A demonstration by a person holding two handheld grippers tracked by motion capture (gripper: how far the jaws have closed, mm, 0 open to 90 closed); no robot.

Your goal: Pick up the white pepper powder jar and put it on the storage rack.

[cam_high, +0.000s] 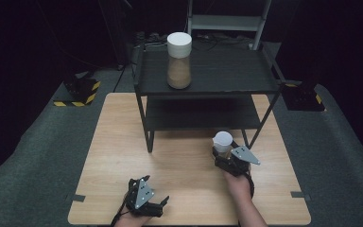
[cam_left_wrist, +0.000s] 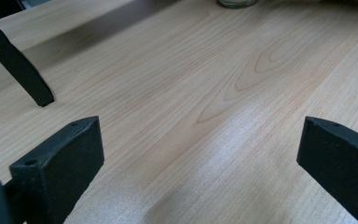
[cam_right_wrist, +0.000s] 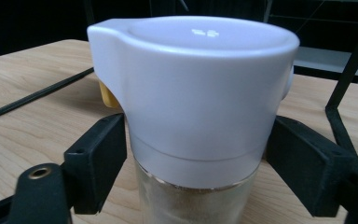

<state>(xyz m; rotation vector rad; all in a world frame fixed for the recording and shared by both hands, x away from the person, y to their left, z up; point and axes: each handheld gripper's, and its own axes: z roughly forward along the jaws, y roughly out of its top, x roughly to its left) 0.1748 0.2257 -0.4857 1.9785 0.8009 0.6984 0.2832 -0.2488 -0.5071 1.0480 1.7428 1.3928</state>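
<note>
- Small jar (cam_high: 222, 143): glass body holding a tan powder, topped by a white cap; it stands upright on the desk (cam_high: 123, 142), right of centre, just in front of the rack's near right leg. In the right gripper view the cap (cam_right_wrist: 200, 84) has a flat top and a small lip on one side, with a bit of yellow showing behind that lip.
- Right tongs (cam_high: 224, 152): set around the small jar from its near side. In the right gripper view the two black jaws stand against the jar on either side, just under the cap, partly closed and clamping it. A hand (cam_high: 238, 182) holds the tool from the near edge.
- Left tongs (cam_high: 164, 202): at the near left of the desk, well apart from the small jar. In the left gripper view the jaws stand wide apart over bare wood with nothing between them.
- Rack (cam_high: 208, 90): black, two shelves, standing on the far half of the desk.
- Large jar (cam_high: 179, 59): same build, white cap and tan filling, upright on the rack's top shelf, towards its left.
</note>
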